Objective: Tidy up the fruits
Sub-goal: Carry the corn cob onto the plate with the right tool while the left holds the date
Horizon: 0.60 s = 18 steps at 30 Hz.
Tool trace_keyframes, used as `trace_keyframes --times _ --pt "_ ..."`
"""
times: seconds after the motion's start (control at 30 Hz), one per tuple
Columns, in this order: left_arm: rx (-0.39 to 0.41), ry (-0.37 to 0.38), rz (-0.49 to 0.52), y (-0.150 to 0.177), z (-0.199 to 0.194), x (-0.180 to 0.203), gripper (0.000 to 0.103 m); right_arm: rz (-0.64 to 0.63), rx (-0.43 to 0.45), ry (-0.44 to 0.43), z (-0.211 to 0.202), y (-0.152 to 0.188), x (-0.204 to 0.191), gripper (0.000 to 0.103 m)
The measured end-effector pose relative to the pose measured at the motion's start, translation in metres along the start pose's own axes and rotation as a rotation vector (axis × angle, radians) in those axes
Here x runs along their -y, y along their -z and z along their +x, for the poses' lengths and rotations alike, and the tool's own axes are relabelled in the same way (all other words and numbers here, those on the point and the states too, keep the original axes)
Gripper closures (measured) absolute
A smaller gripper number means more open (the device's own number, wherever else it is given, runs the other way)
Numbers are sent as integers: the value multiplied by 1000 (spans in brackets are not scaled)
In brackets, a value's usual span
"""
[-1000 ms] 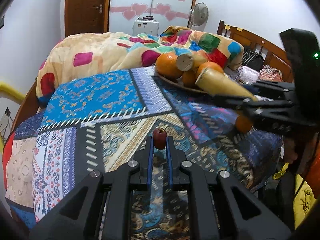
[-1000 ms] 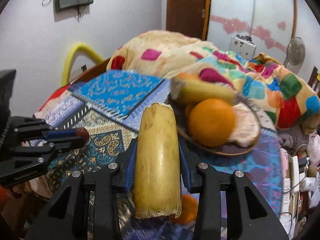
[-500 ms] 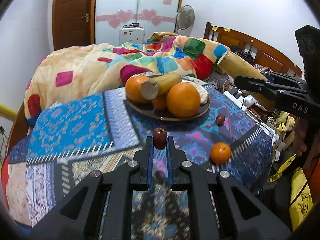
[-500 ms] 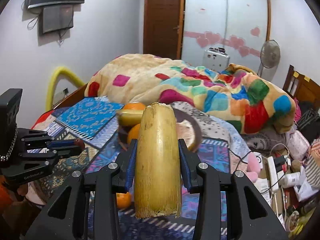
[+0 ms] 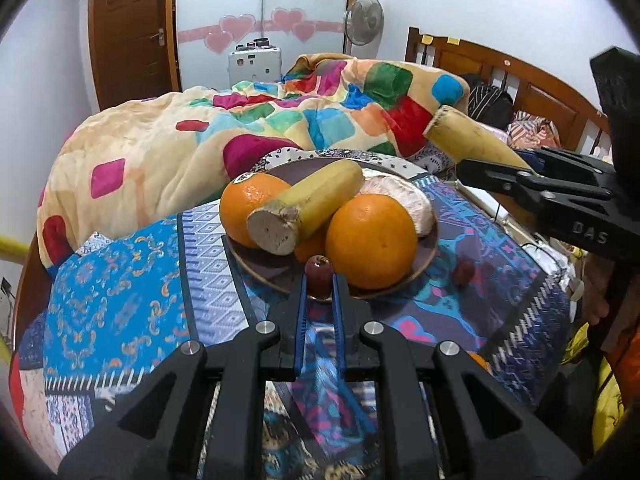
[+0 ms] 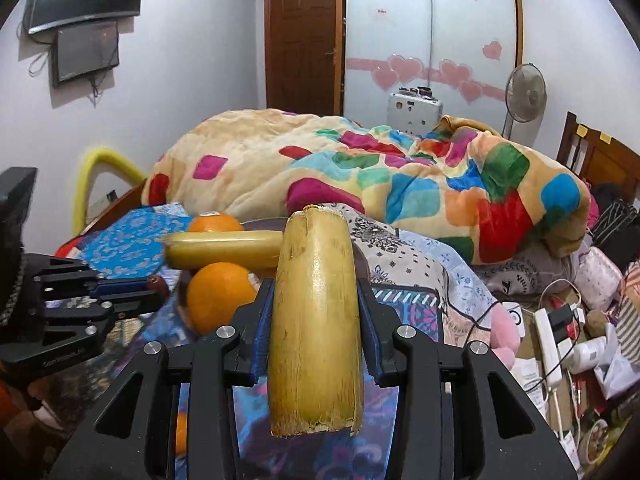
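Left gripper (image 5: 319, 280) clamps small dark-red round fruit (image 5: 319, 274) near brown plate (image 5: 430, 248); right gripper (image 6: 316, 316) grips yellow cut banana piece (image 6: 316, 320), likely both plate-bound.

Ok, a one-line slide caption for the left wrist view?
Left gripper carries a small red fruit toward the plate of oranges; right gripper holds a banana piece.

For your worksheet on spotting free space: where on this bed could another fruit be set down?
Free: the blue patterned cloth left of the plate. Crowded: the plate, heaped with two oranges and a banana piece; right of it, a small red fruit.
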<state>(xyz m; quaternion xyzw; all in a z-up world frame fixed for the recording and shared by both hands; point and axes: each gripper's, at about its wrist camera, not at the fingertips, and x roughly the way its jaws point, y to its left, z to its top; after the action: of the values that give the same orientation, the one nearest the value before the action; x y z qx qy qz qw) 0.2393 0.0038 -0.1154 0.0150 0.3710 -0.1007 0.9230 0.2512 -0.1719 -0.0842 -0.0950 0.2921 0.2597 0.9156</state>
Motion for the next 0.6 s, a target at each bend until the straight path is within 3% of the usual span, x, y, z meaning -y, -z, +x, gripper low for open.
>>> trace_keyframes --times 0.33,0.6 --pt "-43 7 -50 -8 23 -13 91 21 -84 -9 58 -11 12 68" --pt "-44 -6 -33 -8 24 -8 91 -3 -126 -28 73 -11 5 68"
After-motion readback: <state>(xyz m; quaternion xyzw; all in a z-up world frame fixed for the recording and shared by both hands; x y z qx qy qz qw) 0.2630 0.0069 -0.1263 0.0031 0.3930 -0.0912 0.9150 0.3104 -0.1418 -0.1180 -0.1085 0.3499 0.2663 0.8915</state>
